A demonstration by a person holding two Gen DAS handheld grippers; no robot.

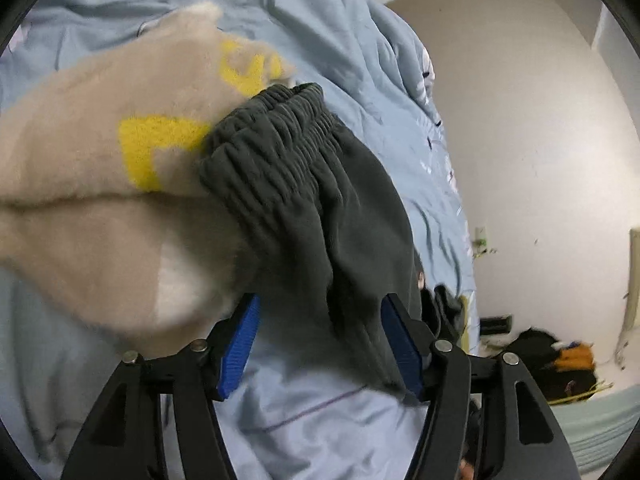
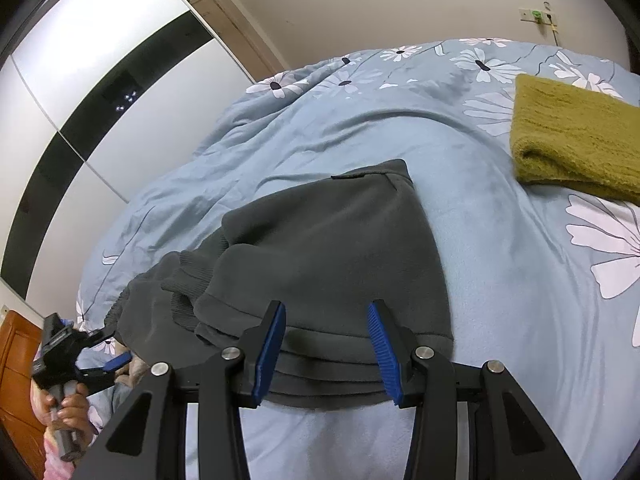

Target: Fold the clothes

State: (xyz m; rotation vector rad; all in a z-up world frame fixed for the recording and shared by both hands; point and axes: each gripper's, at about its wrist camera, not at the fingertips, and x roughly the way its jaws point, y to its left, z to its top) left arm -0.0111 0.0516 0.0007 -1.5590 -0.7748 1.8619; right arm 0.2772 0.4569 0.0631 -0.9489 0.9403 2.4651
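You are working with soft, limp grey trousers [image 2: 320, 248] on the bed [image 2: 500, 280] (thick, floppy folds); both the left gripper [image 1: 320, 344] and right gripper [image 2: 326, 348] are gaping, so take the layered near edge.

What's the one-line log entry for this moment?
task: fold clothes | left tool: open, at dark grey elastic-waist trousers | right tool: open, at folded edge | beige fleece garment adjacent | olive knit folded

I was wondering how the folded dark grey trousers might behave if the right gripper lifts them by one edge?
The dark grey trousers would probably droop and unfold, since they are soft fleece stacked in loose layers. The elastic waistband looks thicker, so that end may sag first. They are unlikely to slip, given the ribbed pads.
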